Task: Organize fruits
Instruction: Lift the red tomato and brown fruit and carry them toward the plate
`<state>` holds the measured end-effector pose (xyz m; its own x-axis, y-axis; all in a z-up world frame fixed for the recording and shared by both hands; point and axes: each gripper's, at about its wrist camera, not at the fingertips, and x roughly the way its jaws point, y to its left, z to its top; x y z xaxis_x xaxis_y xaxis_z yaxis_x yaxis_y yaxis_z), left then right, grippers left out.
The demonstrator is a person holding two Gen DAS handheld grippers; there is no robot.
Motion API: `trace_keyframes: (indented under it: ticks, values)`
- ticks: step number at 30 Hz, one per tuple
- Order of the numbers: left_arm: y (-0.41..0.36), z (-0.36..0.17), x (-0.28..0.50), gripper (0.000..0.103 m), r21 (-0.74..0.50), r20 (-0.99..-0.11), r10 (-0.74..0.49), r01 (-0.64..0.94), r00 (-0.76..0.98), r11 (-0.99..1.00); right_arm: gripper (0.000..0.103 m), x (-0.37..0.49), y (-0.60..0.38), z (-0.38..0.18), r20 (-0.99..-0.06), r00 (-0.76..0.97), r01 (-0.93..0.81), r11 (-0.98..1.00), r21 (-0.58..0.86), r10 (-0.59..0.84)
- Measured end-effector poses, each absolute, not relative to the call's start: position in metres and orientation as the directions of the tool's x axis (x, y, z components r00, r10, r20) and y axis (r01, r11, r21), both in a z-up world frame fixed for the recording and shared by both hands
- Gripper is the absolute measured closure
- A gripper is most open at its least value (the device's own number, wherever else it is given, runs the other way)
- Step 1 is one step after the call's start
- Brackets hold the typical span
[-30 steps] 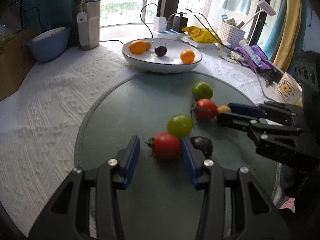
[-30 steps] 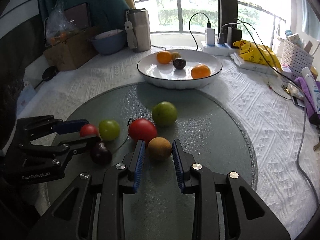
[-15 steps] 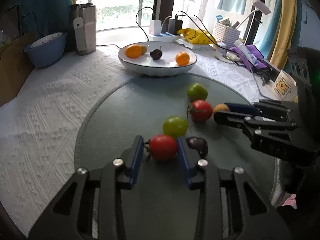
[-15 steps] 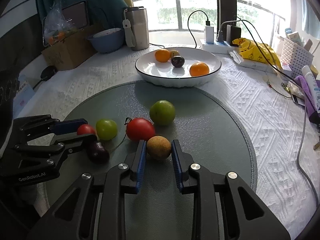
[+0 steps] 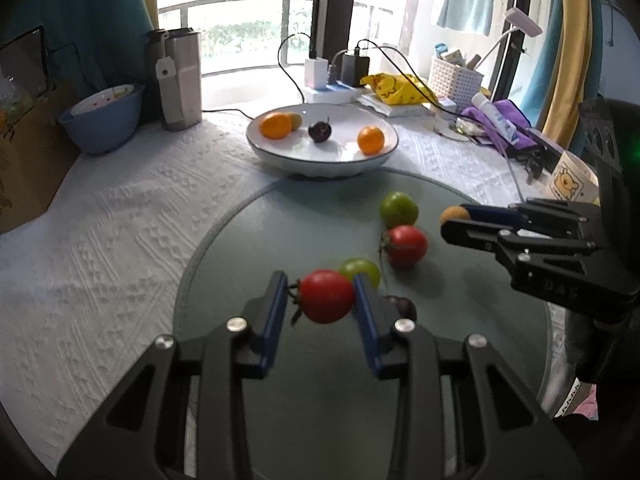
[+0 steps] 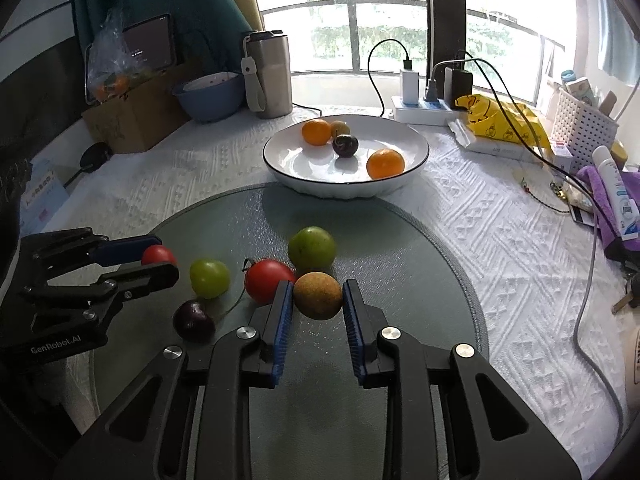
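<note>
My left gripper [image 5: 320,298] is shut on a red tomato [image 5: 326,296], held a little above the grey-green mat [image 5: 248,248]. My right gripper [image 6: 318,296] is shut on a small brown fruit [image 6: 318,295] and also appears at the right of the left wrist view [image 5: 454,220]. On the mat lie a second red tomato [image 6: 268,286], two green fruits [image 6: 312,246] [image 6: 209,278] and a dark plum [image 6: 194,320]. The white bowl [image 6: 416,160] beyond holds two oranges, a dark plum and a small brown fruit.
A steel tumbler [image 6: 270,74] and a blue bowl [image 6: 210,98] stand behind the white bowl at the left, next to a cardboard box [image 6: 132,116]. A power strip with cables [image 6: 424,106], a yellow bag, a white basket and a purple cloth crowd the right.
Both grippers have closed onto their fruits. The left one has come up off the mat with the red tomato; the right one has stayed put.
</note>
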<state>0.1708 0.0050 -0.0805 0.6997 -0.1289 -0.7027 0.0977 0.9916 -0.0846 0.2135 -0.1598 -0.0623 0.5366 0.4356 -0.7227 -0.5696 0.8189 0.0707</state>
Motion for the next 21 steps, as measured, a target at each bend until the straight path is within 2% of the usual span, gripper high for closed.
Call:
trace_keyframes:
  ticks: [21]
  values:
    - [0.015, -0.056, 0.201, 0.068, -0.071, -0.673, -0.117, 0.093, 0.731, 0.993, 0.076, 0.246, -0.158, -0.047, -0.700, 0.561, -0.568, 0.820, 0.064, 0.443]
